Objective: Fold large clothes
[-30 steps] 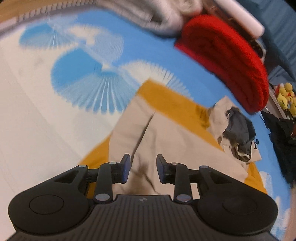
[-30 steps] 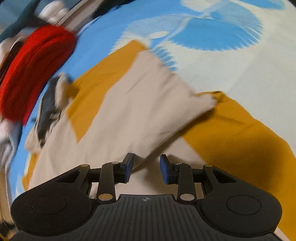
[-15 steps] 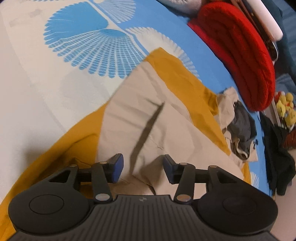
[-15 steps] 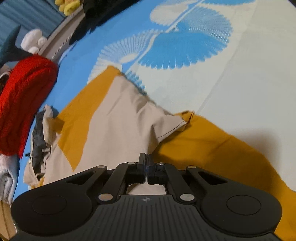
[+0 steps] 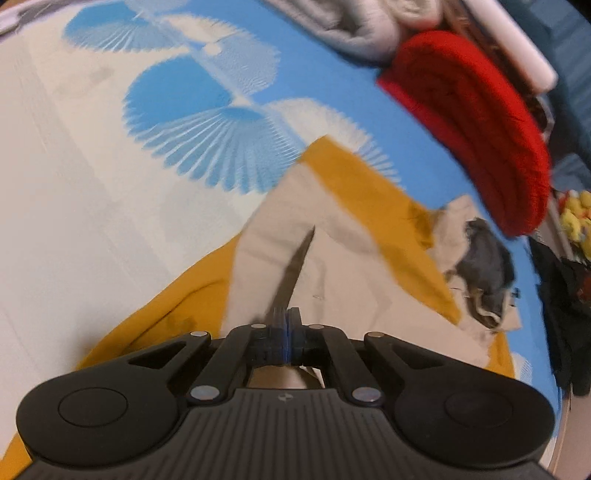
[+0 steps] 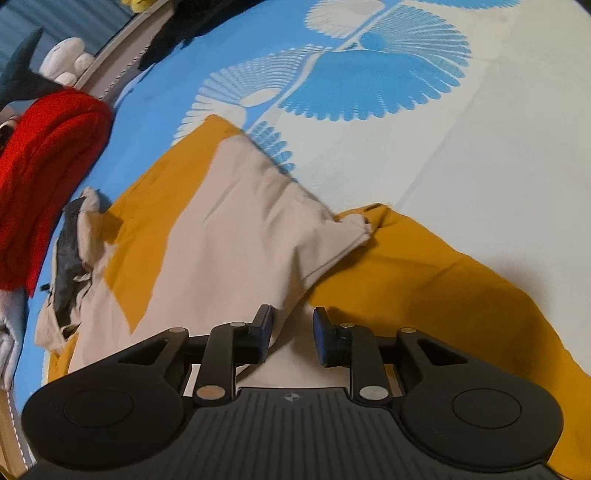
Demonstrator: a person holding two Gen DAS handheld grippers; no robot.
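Note:
A large beige and mustard-yellow garment (image 5: 343, 266) lies partly folded on the bed; it also shows in the right wrist view (image 6: 236, 236). Its dark-lined hood (image 5: 484, 258) is crumpled at the far end. My left gripper (image 5: 286, 325) is shut on a raised ridge of the beige cloth near its close edge. My right gripper (image 6: 291, 332) is open, its fingers either side of the beige panel's near edge, just above the cloth, holding nothing. A mustard sleeve (image 6: 443, 273) stretches to its right.
The bed sheet (image 5: 110, 184) is cream and blue with fan patterns. A folded red knit (image 5: 476, 122) lies beyond the garment, with grey folded cloth (image 5: 362, 29) next to it. Plush toys (image 6: 66, 59) and dark clothes (image 5: 565, 302) line the bed's edge.
My left gripper has closed on the beige cloth, pinching up a ridge. My right gripper, shut half a second ago, has opened and let the cloth go.

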